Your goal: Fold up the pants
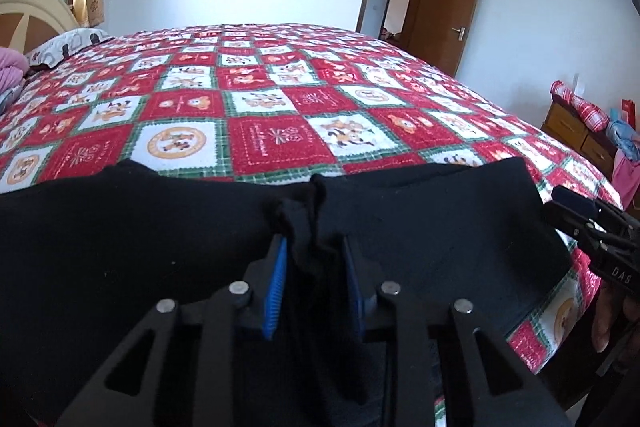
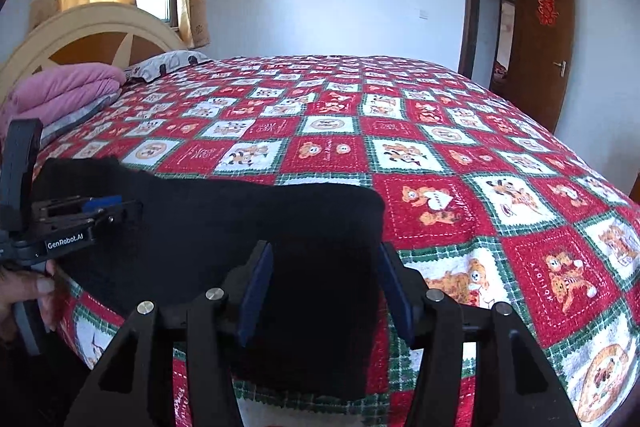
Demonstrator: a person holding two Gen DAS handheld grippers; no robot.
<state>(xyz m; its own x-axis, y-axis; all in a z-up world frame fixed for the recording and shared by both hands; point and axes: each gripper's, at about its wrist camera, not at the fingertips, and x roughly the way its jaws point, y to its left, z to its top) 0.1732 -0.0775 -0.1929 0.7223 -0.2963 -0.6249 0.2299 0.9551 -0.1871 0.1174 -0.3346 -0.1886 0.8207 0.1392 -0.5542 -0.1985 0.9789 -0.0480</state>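
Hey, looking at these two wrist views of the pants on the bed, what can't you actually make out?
- Pants: near part cut off by the lower frame edge and hidden behind the left gripper in the left view; folds lost in the black cloth.
- Right gripper: whether its fingers press the cloth, right view, too dark.
- Room beyond the door: too small.

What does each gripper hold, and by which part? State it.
Left gripper: jaws pinch a bunched fold of the black fabric pants near their far edge. Right gripper: jaws straddle the pants' end, not visibly pressing.
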